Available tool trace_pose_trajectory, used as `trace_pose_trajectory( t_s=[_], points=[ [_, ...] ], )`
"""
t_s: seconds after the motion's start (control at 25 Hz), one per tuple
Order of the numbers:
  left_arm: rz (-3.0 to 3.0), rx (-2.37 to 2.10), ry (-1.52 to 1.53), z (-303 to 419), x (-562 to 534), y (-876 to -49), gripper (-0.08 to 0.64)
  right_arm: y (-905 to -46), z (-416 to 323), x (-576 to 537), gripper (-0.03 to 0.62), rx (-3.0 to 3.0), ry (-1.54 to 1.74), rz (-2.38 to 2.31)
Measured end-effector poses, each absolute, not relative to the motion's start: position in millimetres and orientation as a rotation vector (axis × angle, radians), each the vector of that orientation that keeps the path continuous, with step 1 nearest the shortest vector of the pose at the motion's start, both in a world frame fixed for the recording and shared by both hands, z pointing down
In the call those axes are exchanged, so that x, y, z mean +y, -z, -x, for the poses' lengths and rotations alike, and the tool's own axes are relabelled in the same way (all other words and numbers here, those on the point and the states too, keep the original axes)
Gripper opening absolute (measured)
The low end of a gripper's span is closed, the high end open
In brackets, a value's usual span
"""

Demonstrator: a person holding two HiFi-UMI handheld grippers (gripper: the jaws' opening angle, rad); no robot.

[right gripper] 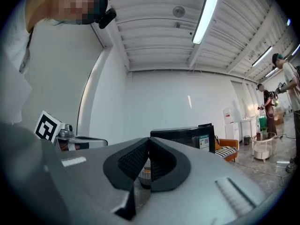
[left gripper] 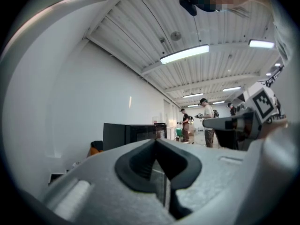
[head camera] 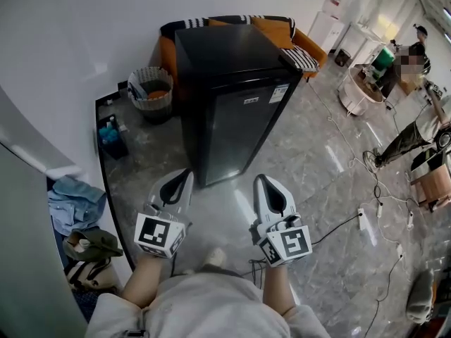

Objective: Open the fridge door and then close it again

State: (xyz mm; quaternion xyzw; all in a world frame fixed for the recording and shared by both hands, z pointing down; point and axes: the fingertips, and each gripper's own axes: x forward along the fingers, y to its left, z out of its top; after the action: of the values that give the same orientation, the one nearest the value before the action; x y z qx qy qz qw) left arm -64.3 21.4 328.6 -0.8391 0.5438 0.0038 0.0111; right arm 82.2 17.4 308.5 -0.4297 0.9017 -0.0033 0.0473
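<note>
A small black fridge [head camera: 232, 104] stands on the marble floor against the white wall, its door closed, with a label at the door's top right. Both grippers hover side by side in front of it, short of the door and touching nothing. My left gripper [head camera: 189, 172] points at the door's lower left corner, jaws shut and empty. My right gripper [head camera: 258, 178] sits to the right, jaws shut and empty too. In the left gripper view the fridge [left gripper: 131, 133] shows beyond the closed tips [left gripper: 155, 140]. The right gripper view has the fridge [right gripper: 187, 136] behind its tips [right gripper: 149, 139].
A woven basket [head camera: 150, 90] and a black crate [head camera: 111, 136] stand left of the fridge. An orange sofa [head camera: 282, 30] is behind it. Clothes [head camera: 74, 203] lie at the left. Cables and a power strip [head camera: 361, 218] cross the floor at right, where people stand.
</note>
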Motion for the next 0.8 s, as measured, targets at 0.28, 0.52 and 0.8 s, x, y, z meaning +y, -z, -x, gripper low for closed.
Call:
trace_pose_trajectory(
  t_s=[0.28,0.52,0.8],
  points=[
    [2.579,1.736,0.019,52.6,-7.8,-332.4,0.002,-318.5,-89.3,-16.8,-0.011,2.780,0.035,1.239],
    [2.570,1.760,0.052,55.7,-29.5,-338.5,0.002,-325.7,-84.3,-40.1,-0.011,2.793,0.061,1.206],
    [2.604,1.752,0.085,66.3,-57.7,-350.4,0.002,-337.5,-67.5,-69.2,-0.011,2.804,0.102,1.220]
  ],
)
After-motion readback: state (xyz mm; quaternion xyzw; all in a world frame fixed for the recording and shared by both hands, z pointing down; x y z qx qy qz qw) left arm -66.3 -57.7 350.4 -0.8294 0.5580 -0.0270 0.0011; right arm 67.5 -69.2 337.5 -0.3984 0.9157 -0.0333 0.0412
